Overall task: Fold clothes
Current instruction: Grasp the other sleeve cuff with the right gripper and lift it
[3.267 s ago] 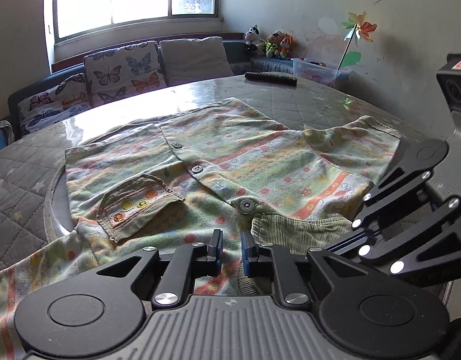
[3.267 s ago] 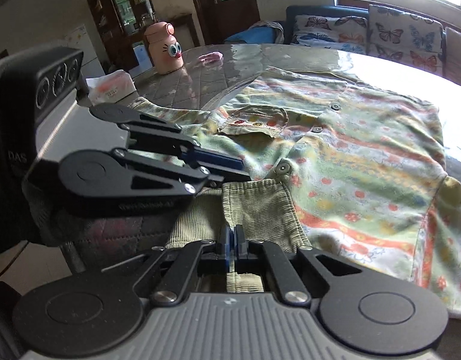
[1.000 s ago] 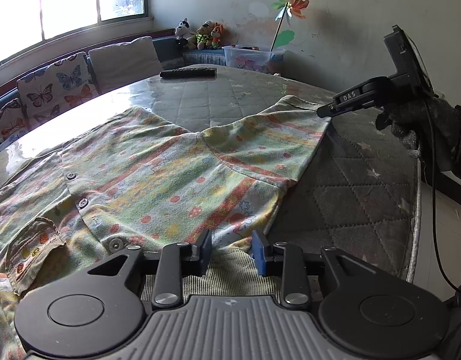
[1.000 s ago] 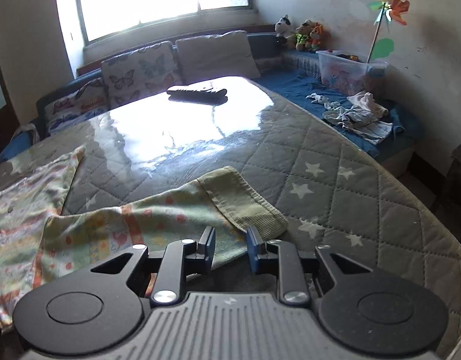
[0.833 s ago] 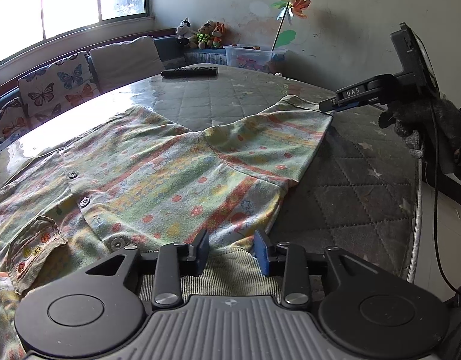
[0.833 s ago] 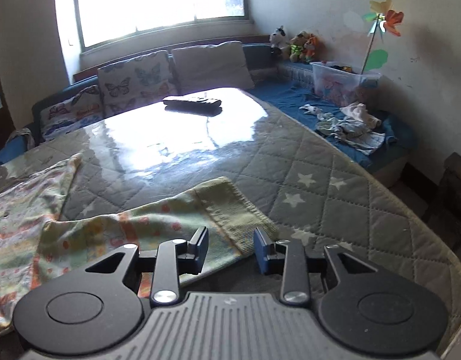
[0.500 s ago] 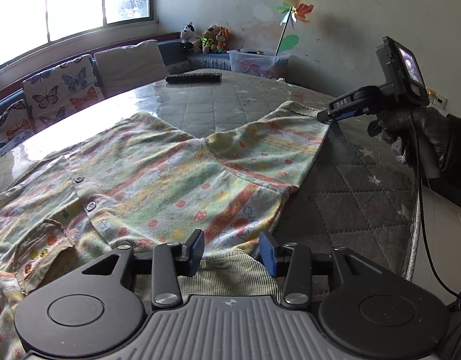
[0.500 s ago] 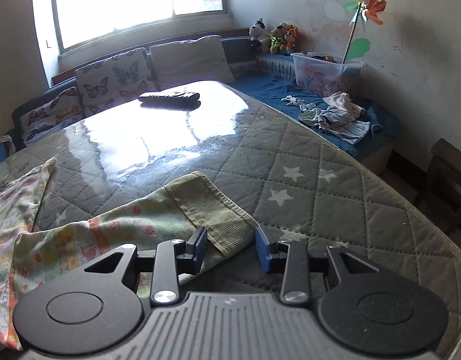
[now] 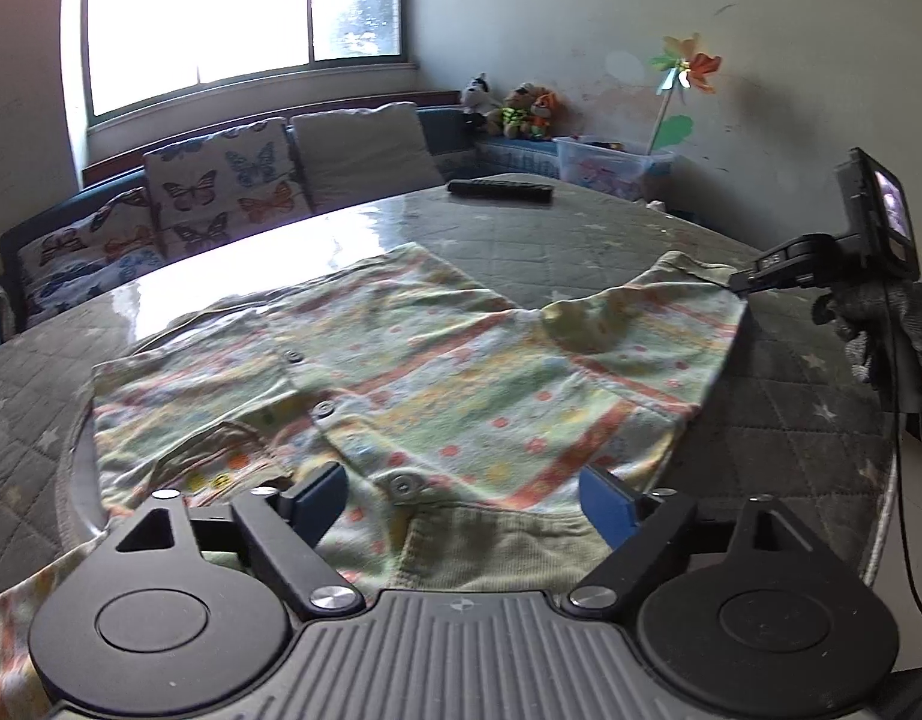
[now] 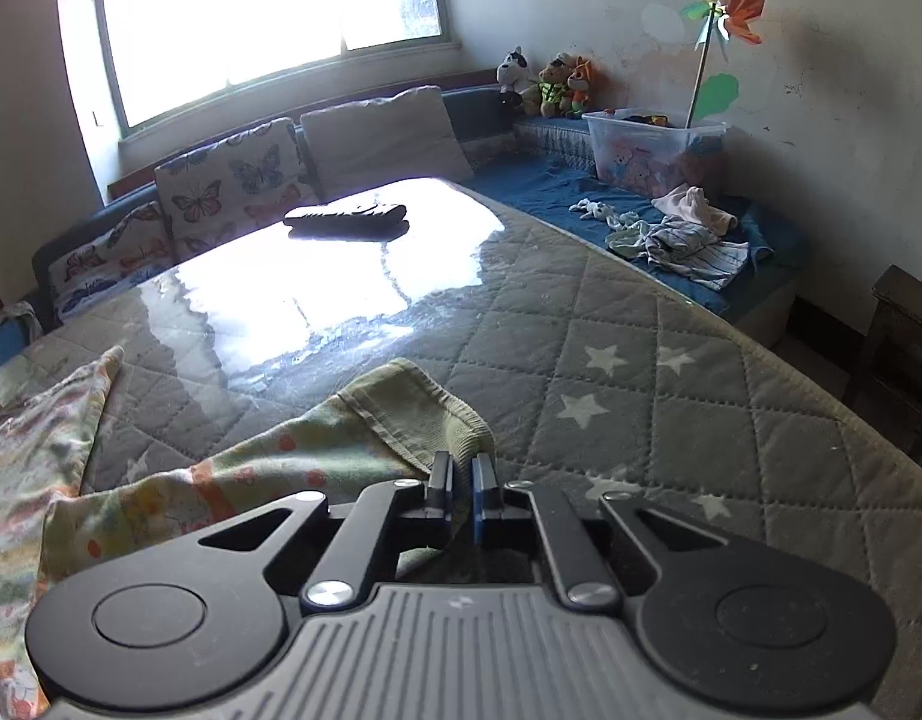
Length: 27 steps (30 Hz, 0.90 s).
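A child's patterned shirt (image 9: 413, 372) in green, yellow and orange, with buttons and a small pocket, lies spread on the quilted grey table (image 9: 790, 420). My left gripper (image 9: 463, 489) is open wide just above the shirt's ribbed green collar (image 9: 496, 546) at the near edge. My right gripper (image 10: 461, 483) is shut on the ribbed sleeve cuff (image 10: 425, 414), which lifts a little off the table. The right gripper also shows in the left wrist view (image 9: 745, 285) at the sleeve's far right corner.
A black remote (image 10: 347, 217) lies on the far side of the table. Butterfly cushions (image 9: 221, 186) and a sofa run under the window. A clear storage box (image 10: 652, 147), soft toys, a paper pinwheel and loose clothes (image 10: 682, 237) sit at the right.
My left gripper has opened wide and drawn back from the collar. My right gripper has closed on the sleeve cuff and raised its edge.
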Each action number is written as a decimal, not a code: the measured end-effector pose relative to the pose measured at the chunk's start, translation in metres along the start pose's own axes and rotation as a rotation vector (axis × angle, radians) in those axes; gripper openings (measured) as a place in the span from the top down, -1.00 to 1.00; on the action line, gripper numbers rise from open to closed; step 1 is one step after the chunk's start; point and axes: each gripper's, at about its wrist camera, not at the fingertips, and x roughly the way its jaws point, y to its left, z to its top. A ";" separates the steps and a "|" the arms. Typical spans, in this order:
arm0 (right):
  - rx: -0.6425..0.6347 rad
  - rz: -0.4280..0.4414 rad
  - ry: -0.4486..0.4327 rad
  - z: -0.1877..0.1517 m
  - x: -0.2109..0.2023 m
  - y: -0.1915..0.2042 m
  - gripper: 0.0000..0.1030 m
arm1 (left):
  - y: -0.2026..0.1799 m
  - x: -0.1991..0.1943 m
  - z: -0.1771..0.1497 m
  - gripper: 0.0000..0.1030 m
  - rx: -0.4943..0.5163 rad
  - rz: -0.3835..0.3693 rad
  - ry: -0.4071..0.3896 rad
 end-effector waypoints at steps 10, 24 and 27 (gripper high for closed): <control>0.002 0.077 -0.097 0.026 -0.036 0.008 0.91 | 0.008 0.004 -0.002 -0.87 -0.027 0.059 0.022; -0.251 0.431 -0.263 0.069 -0.126 0.123 0.92 | 0.020 -0.010 -0.012 -0.87 -0.067 0.110 0.001; -0.325 0.519 -0.260 0.064 -0.136 0.160 0.92 | 0.028 -0.018 -0.016 -0.89 -0.092 0.134 -0.011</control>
